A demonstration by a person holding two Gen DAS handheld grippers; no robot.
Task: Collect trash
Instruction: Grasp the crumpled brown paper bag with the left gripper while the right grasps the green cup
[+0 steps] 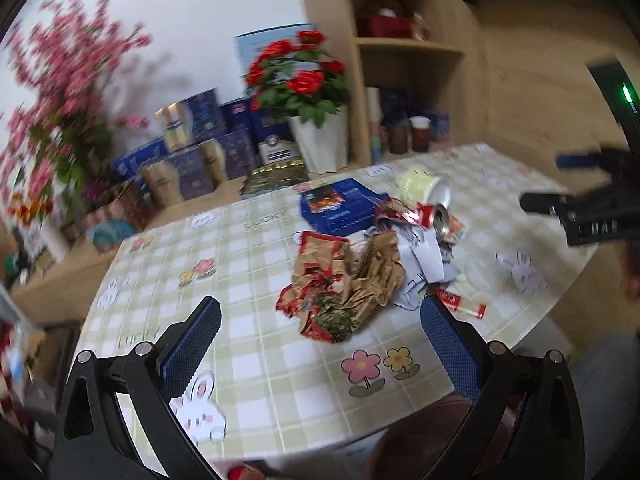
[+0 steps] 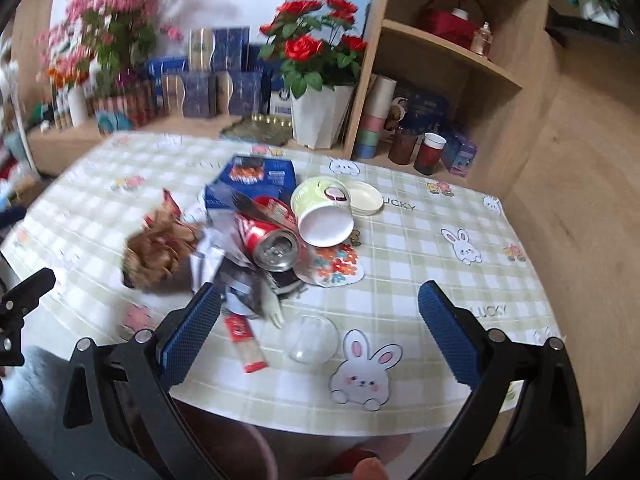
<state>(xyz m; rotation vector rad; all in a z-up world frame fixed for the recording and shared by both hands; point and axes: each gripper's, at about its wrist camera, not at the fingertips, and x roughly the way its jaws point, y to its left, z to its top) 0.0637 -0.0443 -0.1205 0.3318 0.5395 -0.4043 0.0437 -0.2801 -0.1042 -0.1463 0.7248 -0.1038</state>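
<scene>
The left hand-held gripper (image 1: 320, 344) hangs over the near edge of the table (image 1: 248, 384), its blue-padded fingers spread wide with nothing between them. The right hand-held gripper (image 2: 319, 332) is likewise spread and empty, above the checked green-and-white tablecloth printed with rabbits and flowers.

Nearest the right gripper lie a flat red-and-white paper sachet (image 2: 245, 344) and a clear plastic dome lid (image 2: 312, 338), just beside each other. Past them sits the trash heap in the middle of the table: a crumpled brown-and-red foil wrapper (image 1: 340, 284), torn white paper scraps (image 1: 424, 258), and a dented red drink can (image 2: 272, 242) lying on its side with its open end toward the right camera. Touching the can is a tipped pale-green paper cup (image 2: 322, 216), with a round white lid (image 2: 365, 198) just behind. A flattened blue cardboard box (image 2: 256, 178) lies at the far side of the heap.

Beyond the table, a white pot of red roses (image 2: 320, 76) stands beside a wooden shelf unit (image 2: 448, 60).
</scene>
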